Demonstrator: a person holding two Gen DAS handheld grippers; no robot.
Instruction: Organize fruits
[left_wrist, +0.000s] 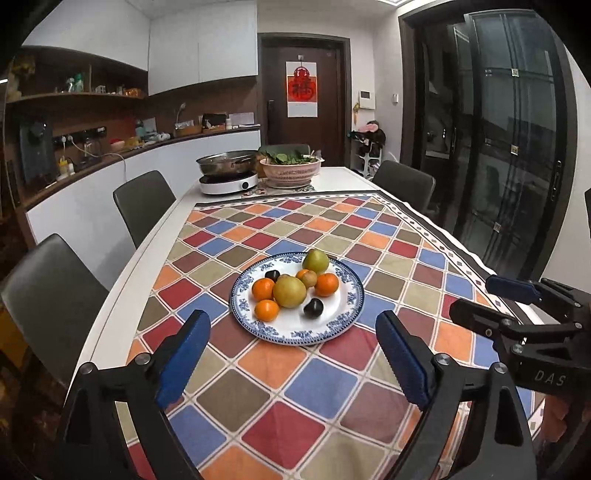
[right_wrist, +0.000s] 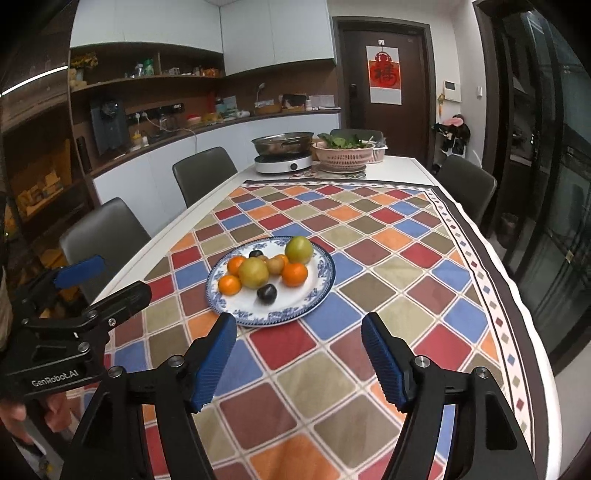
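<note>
Both the left gripper (left_wrist: 291, 363) and right gripper (right_wrist: 299, 360) hang wide open and empty short of the blue-rimmed plate (left_wrist: 343, 325), where nudging the big yellow-green fruit (left_wrist: 290, 291) could roll the tangerines (left_wrist: 266, 309) off.

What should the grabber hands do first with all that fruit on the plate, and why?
Probably move the right gripper forward toward the small dark plum, the fruit nearest the front rim of the blue-and-white patterned plate. Both grippers are open and empty, short of the plate, and that plum sits apart from the other fruit.
</note>
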